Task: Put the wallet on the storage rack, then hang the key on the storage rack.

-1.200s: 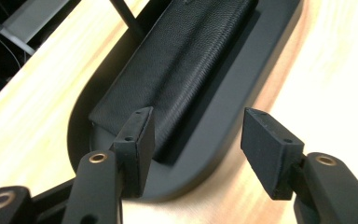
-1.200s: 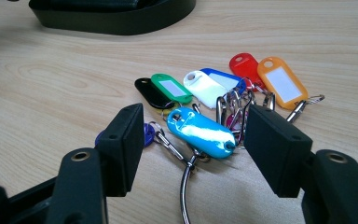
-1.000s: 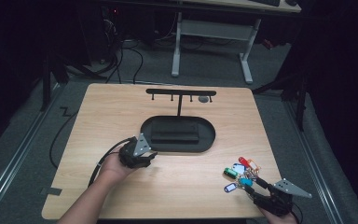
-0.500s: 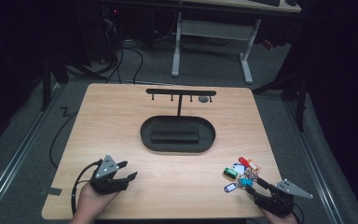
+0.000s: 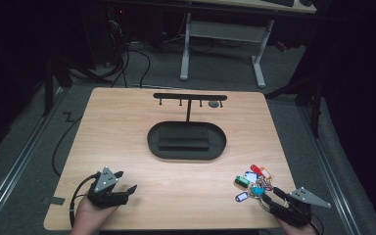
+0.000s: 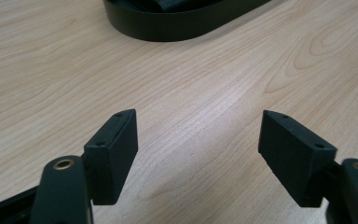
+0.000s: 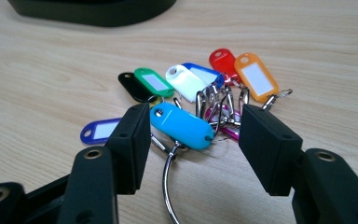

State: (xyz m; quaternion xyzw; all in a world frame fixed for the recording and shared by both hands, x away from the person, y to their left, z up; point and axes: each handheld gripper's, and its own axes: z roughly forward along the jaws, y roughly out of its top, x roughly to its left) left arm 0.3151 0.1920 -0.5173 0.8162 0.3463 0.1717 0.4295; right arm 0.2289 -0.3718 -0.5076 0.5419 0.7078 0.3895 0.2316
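Right gripper [image 7: 193,128] jaws, just closing, straddle the light-blue tag [image 7: 182,125] of the key bunch [image 5: 252,182] at table's [image 5: 127,127] five o'clock without pinching; tag may squirt free; left gripper [image 5: 125,182] gapes empty.

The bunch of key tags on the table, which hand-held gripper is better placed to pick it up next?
The right hand-held gripper. Its jaws already straddle the light blue tag in the bunch of key tags, though not yet pressing it. The left hand-held gripper sits open over bare table at the opposite near corner.
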